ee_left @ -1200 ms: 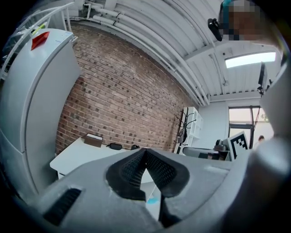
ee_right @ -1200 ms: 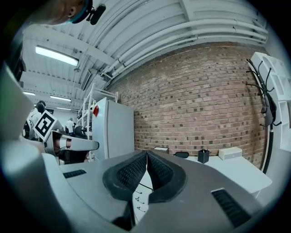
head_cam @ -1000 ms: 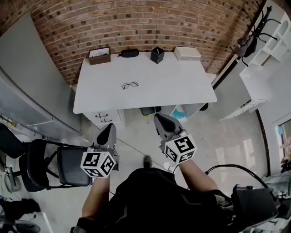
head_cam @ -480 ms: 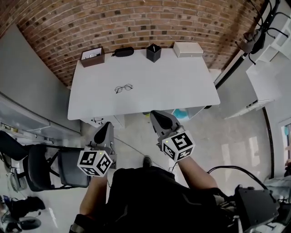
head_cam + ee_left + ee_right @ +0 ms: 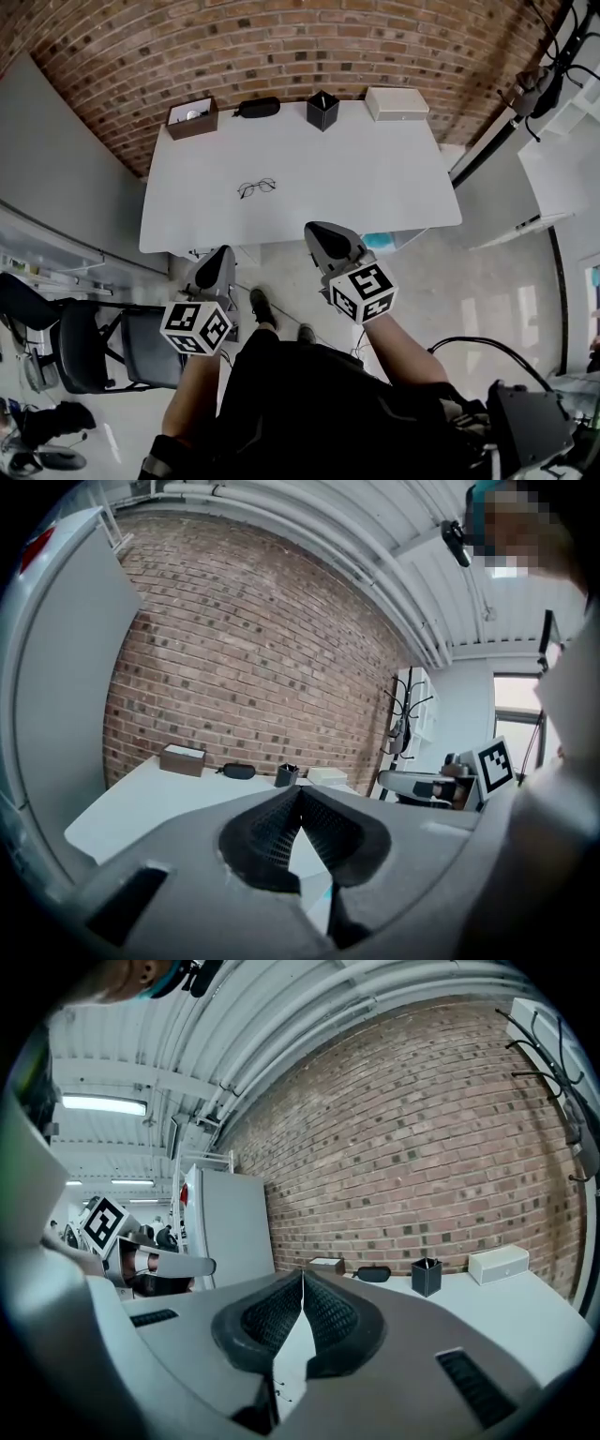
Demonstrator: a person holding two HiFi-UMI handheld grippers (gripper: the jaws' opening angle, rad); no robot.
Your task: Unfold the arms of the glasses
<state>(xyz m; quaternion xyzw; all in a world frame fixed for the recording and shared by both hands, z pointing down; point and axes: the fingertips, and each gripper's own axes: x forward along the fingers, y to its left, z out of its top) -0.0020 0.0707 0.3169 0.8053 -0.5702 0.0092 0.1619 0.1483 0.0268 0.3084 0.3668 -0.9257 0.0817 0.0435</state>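
Note:
Thin-framed glasses (image 5: pixel 256 187) lie on the white table (image 5: pixel 375 178), left of its middle; whether their arms are folded is too small to tell. My left gripper (image 5: pixel 218 258) hovers short of the table's near edge, its jaws shut with nothing between them. My right gripper (image 5: pixel 323 236) reaches the near edge, jaws also shut and empty. In the left gripper view the left gripper (image 5: pixel 300 791) points toward the table (image 5: pixel 131 808). In the right gripper view the right gripper (image 5: pixel 303 1277) points at the brick wall, over the table (image 5: pixel 497 1312).
Along the table's back edge stand a brown box (image 5: pixel 191 116), a black glasses case (image 5: pixel 257 107), a black pen holder (image 5: pixel 322 111) and a white box (image 5: pixel 397 102). A black chair (image 5: pixel 94 347) stands at my left. A drawer unit sits under the table.
I have stepped toward the table; both grippers moved forward together and now sit near its front edge. The glasses have not moved on the table. Both jaws stayed shut.

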